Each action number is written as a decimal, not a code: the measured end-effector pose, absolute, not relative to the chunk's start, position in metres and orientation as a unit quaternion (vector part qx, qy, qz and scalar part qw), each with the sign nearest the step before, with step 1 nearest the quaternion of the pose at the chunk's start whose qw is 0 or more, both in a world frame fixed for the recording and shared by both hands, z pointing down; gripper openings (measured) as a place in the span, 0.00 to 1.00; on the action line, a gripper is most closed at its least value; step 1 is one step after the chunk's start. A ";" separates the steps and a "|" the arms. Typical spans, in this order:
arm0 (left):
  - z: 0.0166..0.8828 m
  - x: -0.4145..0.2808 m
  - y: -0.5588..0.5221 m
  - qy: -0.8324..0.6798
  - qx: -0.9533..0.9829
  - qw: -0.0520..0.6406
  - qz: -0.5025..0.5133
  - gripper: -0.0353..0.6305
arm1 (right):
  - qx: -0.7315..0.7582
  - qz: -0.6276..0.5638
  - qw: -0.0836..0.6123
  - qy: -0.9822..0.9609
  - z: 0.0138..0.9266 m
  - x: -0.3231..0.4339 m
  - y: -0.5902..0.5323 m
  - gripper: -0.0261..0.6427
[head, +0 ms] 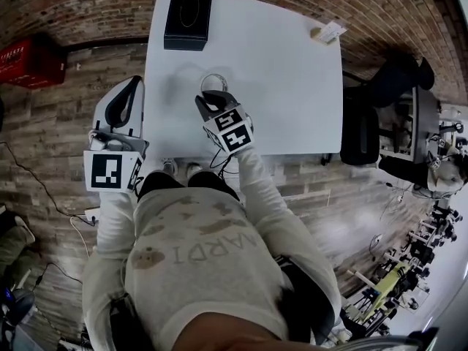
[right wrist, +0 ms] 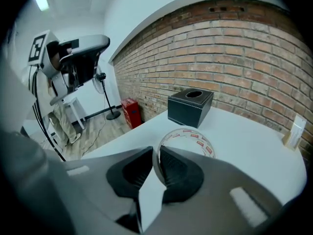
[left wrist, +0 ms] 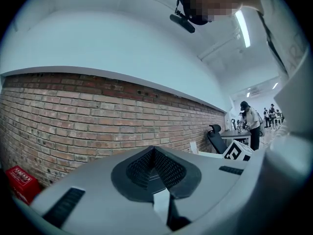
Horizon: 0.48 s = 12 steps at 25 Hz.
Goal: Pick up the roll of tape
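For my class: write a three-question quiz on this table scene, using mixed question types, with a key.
1. True or false: the right gripper is shut on the roll of tape.
2. The black box stands on the white table at: A) its far left corner; B) its near right corner; C) its centre.
3. Fill in: the left gripper holds ____.
Key: 1 true; 2 A; 3 nothing.
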<state>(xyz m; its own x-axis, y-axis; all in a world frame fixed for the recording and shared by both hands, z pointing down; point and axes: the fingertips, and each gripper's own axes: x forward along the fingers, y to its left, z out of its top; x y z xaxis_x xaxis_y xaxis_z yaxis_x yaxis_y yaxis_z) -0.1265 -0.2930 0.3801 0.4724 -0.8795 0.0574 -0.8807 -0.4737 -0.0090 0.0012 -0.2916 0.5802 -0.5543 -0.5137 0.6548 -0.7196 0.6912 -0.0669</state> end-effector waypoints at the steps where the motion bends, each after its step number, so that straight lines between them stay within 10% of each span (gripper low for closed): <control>1: 0.379 -0.124 -0.292 -0.512 0.859 0.010 0.027 0.06 | 0.361 0.165 0.299 -0.868 0.573 0.004 -0.291 0.12; 12: 0.364 -0.101 -0.279 -0.499 0.866 -0.005 0.027 0.06 | 0.412 0.152 0.199 -0.876 0.509 0.031 -0.282 0.12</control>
<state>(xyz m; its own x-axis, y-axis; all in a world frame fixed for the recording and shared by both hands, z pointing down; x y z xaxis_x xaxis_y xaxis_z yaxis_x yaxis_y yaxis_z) -0.1011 -0.2789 0.3643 0.4998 -0.8651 0.0418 -0.8646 -0.5012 -0.0358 0.0314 -0.2819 0.5088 -0.5811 -0.6614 0.4743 -0.7823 0.6145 -0.1015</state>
